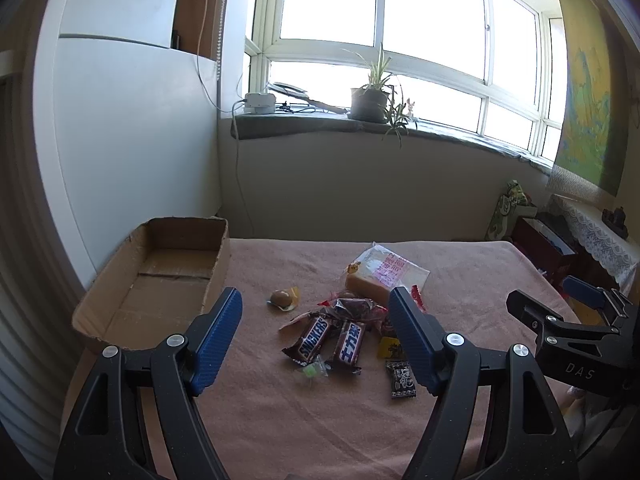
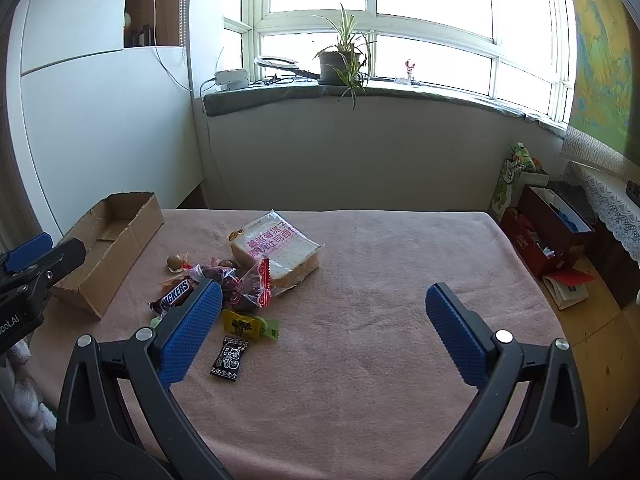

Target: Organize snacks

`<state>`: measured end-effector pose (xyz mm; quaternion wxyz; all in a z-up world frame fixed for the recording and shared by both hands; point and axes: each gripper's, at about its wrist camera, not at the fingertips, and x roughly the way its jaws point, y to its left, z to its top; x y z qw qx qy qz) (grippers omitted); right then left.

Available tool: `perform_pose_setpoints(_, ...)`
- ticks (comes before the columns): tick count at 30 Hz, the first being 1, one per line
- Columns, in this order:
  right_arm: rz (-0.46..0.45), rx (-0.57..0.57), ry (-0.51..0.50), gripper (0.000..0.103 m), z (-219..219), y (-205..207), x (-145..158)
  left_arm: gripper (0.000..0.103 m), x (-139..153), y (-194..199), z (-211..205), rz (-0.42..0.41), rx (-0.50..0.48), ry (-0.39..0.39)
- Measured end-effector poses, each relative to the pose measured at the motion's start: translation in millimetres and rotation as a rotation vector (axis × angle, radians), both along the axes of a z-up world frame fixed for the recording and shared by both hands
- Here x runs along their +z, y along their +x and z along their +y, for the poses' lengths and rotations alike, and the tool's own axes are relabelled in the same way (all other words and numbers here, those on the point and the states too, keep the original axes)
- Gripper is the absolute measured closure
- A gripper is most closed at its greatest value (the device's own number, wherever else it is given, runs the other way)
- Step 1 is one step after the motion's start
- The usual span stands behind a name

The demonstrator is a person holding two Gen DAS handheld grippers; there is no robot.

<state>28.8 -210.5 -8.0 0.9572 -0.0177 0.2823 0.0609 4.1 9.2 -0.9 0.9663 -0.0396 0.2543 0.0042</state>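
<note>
In the right wrist view, the brown Snickers bar in its plastic wrapper (image 2: 173,299) is half covered by that gripper's blue ribbed left pad (image 2: 191,332), so only part of the name can be read. The small green-wrapped candy (image 2: 155,322) is almost fully hidden behind the same pad. The print on the small black-and-white patterned sachet (image 2: 229,358) is too tiny to be made out. The other black gripper (image 2: 28,264) is cut off by the left edge there.
</note>
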Motion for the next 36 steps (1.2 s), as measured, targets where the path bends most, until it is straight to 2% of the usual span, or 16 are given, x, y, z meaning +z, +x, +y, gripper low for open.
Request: perform_pose_setpoints(36,0.005,0.012,-0.01,0.0,7.4,-3.8,3.1,0.027,-2.7,-5.8,-2.6,0.003,-0.01,0.0)
